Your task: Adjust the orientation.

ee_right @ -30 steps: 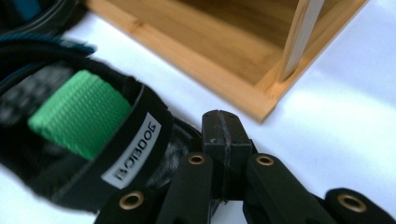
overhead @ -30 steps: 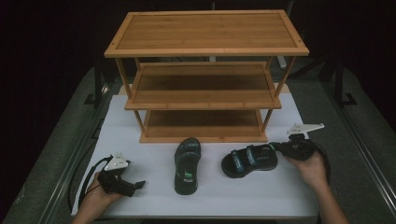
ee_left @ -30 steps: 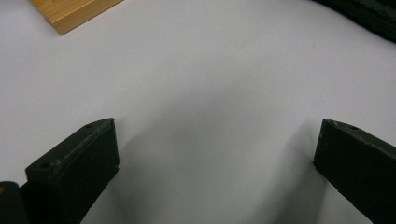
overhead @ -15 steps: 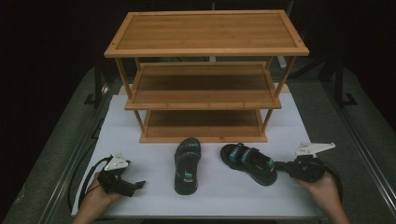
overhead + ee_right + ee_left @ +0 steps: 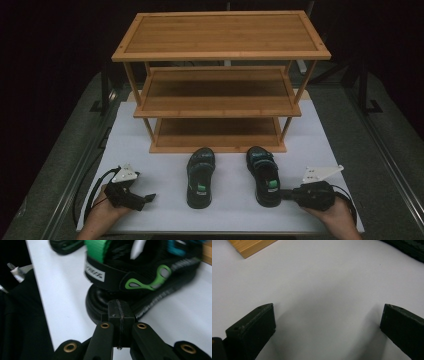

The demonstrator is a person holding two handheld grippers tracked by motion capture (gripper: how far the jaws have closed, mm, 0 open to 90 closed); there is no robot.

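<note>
Two sandals now sit side by side on the white table (image 5: 150, 150), toes toward the bamboo rack (image 5: 220, 90); half a second ago the right sandal (image 5: 264, 175) lay slanted across the surface, and I have swung it round until it runs parallel with the left sandal (image 5: 200, 176). To my mind that makes the pair tidy and ready to go onto a shelf, though nobody has told me the aim. My right gripper (image 5: 287, 193) lies low at the near right of the table, its jaws pressed fully together with the tips right up against the heel of the right sandal; in the right gripper view nothing is pinched between them. My left gripper (image 5: 150, 197) rests near the table's front left, well apart from the left sandal, jaws spread wide over bare white surface and holding nothing, my hand wrapped round its body.
</note>
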